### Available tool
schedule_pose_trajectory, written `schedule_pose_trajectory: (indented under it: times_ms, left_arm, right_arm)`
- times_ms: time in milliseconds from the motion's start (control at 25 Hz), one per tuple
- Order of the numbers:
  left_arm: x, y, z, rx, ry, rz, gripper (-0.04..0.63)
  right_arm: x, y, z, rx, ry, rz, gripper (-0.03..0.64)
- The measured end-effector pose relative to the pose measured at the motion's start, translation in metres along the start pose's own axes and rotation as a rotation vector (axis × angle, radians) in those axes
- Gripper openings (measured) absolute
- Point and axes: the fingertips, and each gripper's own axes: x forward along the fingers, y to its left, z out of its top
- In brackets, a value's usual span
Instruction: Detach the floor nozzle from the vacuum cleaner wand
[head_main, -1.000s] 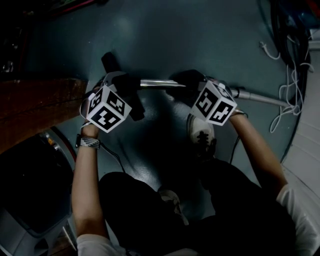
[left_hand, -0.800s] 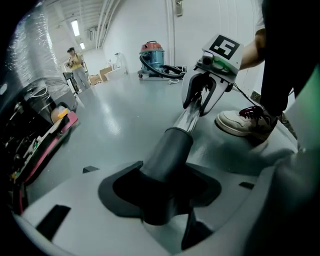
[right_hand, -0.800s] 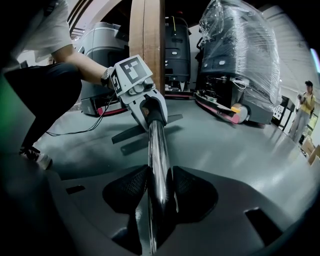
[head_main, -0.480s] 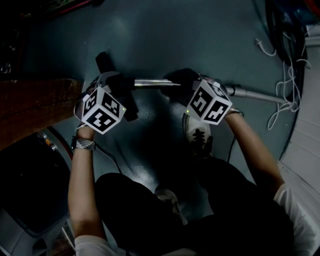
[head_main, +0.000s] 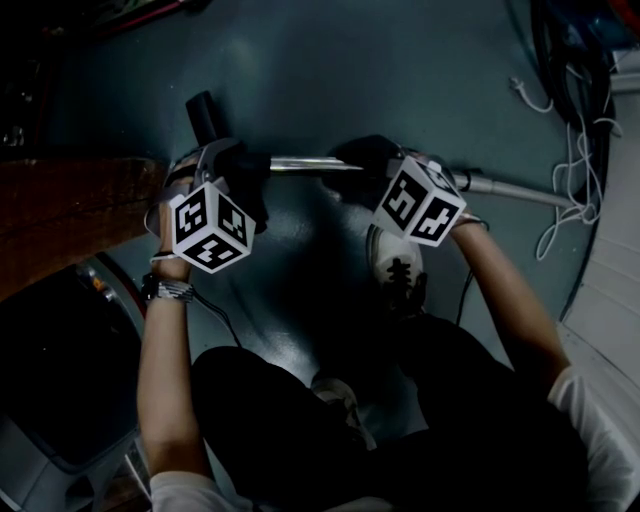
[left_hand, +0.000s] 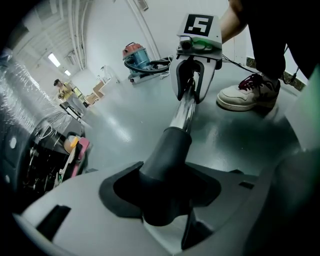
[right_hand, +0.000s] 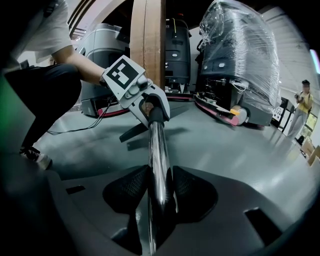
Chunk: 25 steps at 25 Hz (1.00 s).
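The chrome wand (head_main: 305, 164) lies level just above the floor, between my two grippers. My left gripper (head_main: 245, 166) is shut on the black neck of the floor nozzle (head_main: 203, 115), which sticks out past it at the upper left. In the left gripper view the black neck (left_hand: 167, 155) sits clamped between the pads, and the wand (left_hand: 183, 107) runs on to the right gripper (left_hand: 192, 80). My right gripper (head_main: 362, 160) is shut on the wand. In the right gripper view the tube (right_hand: 159, 160) passes between the pads toward the left gripper (right_hand: 150, 107).
A white shoe (head_main: 400, 265) rests on the floor just below the wand. White cables (head_main: 575, 190) trail at the right. A wooden board (head_main: 70, 205) and a grey machine (head_main: 60, 400) stand at the left. A plastic-wrapped machine (right_hand: 240, 60) stands beyond.
My left gripper has rolled about the wand's line with the nozzle neck in it, and its marker cube now faces lower. The right gripper has held still.
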Motion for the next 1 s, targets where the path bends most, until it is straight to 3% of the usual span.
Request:
schedule_pose_trajectory:
  times_ms: [280, 720, 1000]
  left_arm:
    - [0.001, 0.002, 0.000, 0.027, 0.011, 0.018, 0.210]
    - [0.005, -0.007, -0.002, -0.219, -0.108, -0.085, 0.210]
    - [0.005, -0.009, -0.001, -0.272, -0.146, -0.107, 0.210]
  right_arm:
    - [0.000, -0.001, -0.001, 0.013, 0.000, 0.008, 0.166]
    - [-0.003, -0.001, 0.003, 0.000, -0.011, 0.009, 0.166]
    - [-0.003, 0.000, 0.002, 0.005, -0.012, 0.016, 0.166]
